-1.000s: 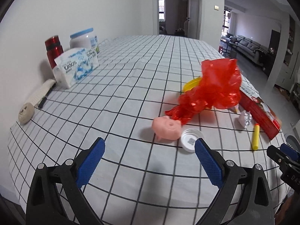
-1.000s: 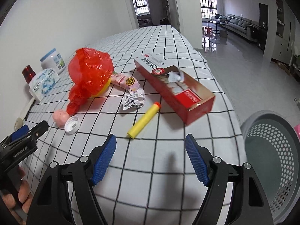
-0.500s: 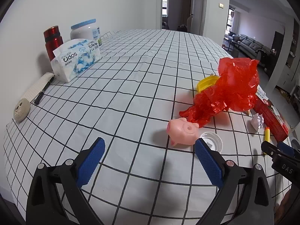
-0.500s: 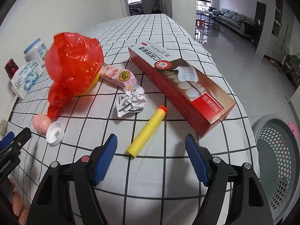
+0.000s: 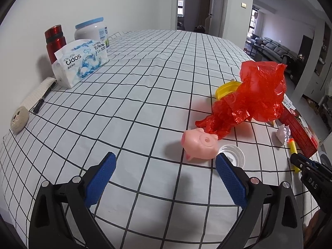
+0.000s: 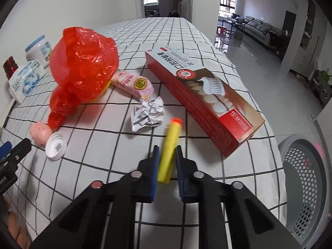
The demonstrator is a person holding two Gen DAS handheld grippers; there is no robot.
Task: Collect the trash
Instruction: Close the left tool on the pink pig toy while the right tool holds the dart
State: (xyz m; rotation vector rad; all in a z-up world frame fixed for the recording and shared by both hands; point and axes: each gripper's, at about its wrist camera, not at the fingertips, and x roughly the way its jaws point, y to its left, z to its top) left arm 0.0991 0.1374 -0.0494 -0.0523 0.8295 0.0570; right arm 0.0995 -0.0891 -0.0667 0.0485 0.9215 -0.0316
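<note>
Right claw clamped on yellow foam dart, near its tail end, dart lying on tabletop beside red box. Dart likely light, soft, squashy; mid-shaft hold probably safest. Left claw wide open, empty. Basket at right, off tabletop's edge.

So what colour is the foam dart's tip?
Orange, on a yellow foam dart; clearest in the right wrist view.

1. Left gripper: two black plastic arms, lower part of the frame, each ending in a blue textured pad.
2. Round silver screws sit at the arm joints.
3. Right gripper: black arms, blue pads, silver screws.
4. White lettering "DAS" marks its black body, right edge of the left wrist view.
</note>
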